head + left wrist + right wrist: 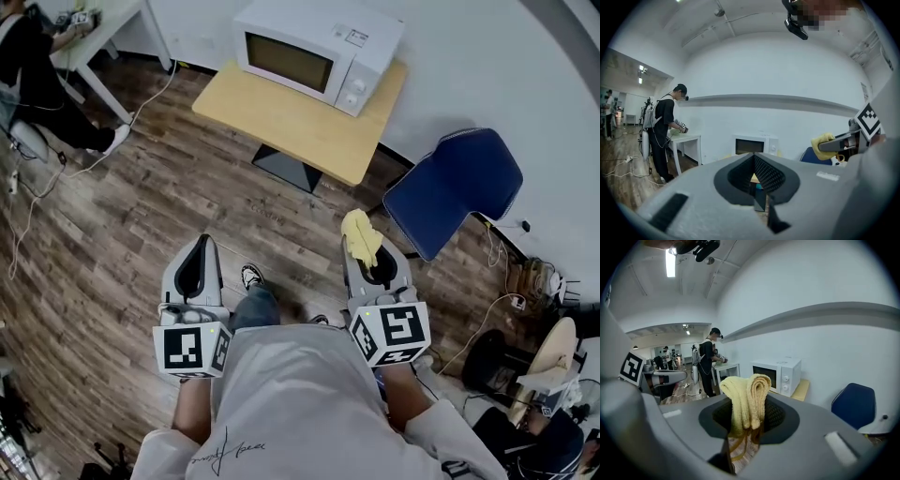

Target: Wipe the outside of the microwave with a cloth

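Head view, looking steeply down. The left hand-held gripper (194, 269) and the right hand-held gripper (373, 265) are held side by side above the dark wood-pattern floor (122, 234), each with its marker cube nearest the body.

The left gripper view shows the left hand-held gripper (757, 187) with its jaws together and nothing between them. The right gripper view shows the right hand-held gripper (745, 427) clamped on a folded pale-yellow terry cloth (745, 399), whose folds stand up above the jaws. In the head view the cloth (361, 236) juts forward past the jaw tips.

The white box-shaped microwave with a dark glass door (314, 56) stands, door closed, on a light wooden surface (309, 131) against the white wall, well apart from both grippers. It appears straight ahead in the left gripper view (752, 145) and in the right gripper view (778, 376).

A dark-blue padded chair (459, 187) stands just right of the surface. At far left a person in dark clothes (665, 126) stands at a white table (103, 28).
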### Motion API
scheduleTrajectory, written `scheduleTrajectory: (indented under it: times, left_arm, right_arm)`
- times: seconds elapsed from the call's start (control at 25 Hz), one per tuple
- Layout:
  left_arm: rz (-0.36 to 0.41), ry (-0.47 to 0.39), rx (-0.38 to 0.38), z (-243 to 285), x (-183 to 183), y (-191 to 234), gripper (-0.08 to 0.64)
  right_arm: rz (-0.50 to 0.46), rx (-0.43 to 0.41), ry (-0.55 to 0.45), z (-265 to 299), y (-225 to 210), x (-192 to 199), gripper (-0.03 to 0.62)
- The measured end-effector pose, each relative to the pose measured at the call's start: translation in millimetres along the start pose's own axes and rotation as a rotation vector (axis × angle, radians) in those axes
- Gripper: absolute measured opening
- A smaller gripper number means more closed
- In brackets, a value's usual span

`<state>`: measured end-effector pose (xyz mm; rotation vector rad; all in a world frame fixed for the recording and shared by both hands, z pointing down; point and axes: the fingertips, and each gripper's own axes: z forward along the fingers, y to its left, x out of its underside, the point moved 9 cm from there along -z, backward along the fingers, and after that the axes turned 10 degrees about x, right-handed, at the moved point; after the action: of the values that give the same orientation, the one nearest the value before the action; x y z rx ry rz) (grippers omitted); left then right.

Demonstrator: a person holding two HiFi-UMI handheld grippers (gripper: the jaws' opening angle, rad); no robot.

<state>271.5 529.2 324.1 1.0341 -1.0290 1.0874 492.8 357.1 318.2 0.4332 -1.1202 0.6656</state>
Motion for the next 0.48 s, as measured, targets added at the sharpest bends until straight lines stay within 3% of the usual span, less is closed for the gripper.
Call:
scheduleTrajectory:
  times: [0.32, 0.48]
  left_arm:
    - [0.044, 0.01, 0.081, 36, -22, 76, -0.006]
    - [0.058, 0.021, 0.105, 55, -29, 105, -0.006]
  right_arm:
    - [0.086, 0.003, 0.023, 66, 35, -29, 0.11]
    - [0.057, 0.009, 0.023, 90, 46, -39, 0.11]
